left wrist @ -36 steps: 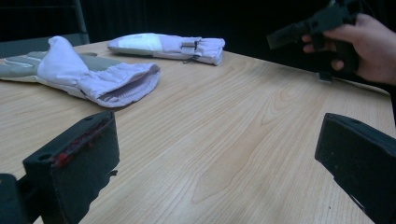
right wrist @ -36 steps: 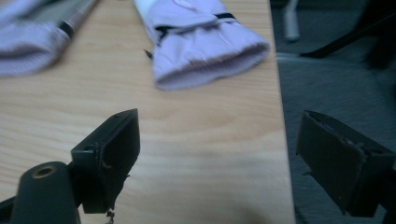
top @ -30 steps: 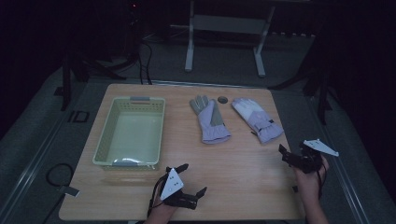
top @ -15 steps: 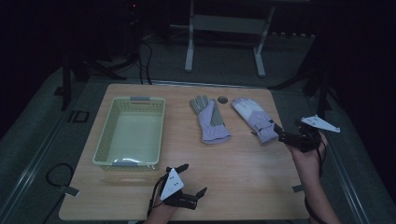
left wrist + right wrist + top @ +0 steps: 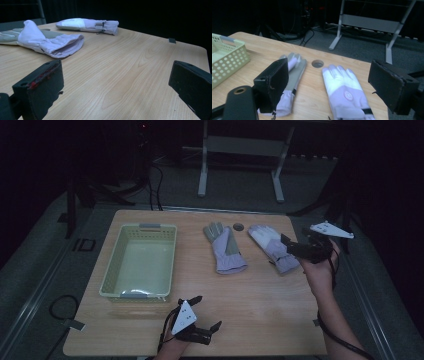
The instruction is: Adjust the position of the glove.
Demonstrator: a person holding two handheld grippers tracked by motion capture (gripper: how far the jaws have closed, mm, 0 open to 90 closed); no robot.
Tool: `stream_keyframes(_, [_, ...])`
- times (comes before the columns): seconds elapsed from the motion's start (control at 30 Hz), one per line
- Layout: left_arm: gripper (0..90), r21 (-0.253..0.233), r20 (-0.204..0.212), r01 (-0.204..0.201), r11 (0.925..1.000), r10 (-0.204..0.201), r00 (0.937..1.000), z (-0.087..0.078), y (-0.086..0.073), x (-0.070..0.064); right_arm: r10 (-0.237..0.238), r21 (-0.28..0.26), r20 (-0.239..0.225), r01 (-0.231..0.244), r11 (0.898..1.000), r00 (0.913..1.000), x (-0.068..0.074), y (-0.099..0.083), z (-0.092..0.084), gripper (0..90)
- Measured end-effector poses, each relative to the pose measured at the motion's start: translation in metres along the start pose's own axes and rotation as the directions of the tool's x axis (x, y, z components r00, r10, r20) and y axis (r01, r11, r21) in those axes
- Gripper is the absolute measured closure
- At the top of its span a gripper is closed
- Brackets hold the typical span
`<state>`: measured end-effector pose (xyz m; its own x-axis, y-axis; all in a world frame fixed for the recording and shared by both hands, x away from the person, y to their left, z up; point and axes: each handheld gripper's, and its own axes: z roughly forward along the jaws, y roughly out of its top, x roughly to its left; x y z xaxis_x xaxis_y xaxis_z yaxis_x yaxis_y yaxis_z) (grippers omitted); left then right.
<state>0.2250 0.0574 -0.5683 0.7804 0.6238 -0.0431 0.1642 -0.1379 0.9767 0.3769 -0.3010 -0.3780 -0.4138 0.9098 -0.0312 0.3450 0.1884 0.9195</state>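
I'm on the approach step: right gripper (image 5: 289,245), jaws wide and just closing slightly with nothing between, hangs mid-right over the right glove (image 5: 272,246); next I lower onto its cuff while the left gripper (image 5: 207,312) idles wide at bottom center.

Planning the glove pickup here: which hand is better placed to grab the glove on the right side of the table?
The right. Its tool hangs open just above that right glove, jaws either side of it in the right gripper view. The left tool sits open near the table's front edge, far from both gloves.
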Motion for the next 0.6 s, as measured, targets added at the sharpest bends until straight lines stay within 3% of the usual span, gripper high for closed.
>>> stream_keyframes(0.23, [0.0,0.005,0.003,-0.002,1.0,0.002,1.0,0.0,0.0,0.0,-0.032,0.02,-0.03,0.033,0.999,0.999,0.021,0.021,0.023,20.5])
stream_keyframes(0.5, [0.0,0.002,0.005,-0.003,1.0,0.003,1.0,0.0,0.0,0.0,-0.058,0.047,-0.054,0.061,0.997,0.9968,0.042,0.03,0.049,20.8])
stream_keyframes(0.57, [0.0,0.002,0.005,-0.003,1.0,0.003,1.0,0.0,0.0,0.0,-0.058,0.047,-0.054,0.061,0.997,0.9968,0.042,0.03,0.049,20.8])
stream_keyframes(0.6, [0.0,0.003,0.007,-0.004,1.0,0.004,1.0,0.0,0.0,0.0,-0.063,0.06,-0.063,0.066,0.996,0.996,0.05,0.032,0.061,20.8])
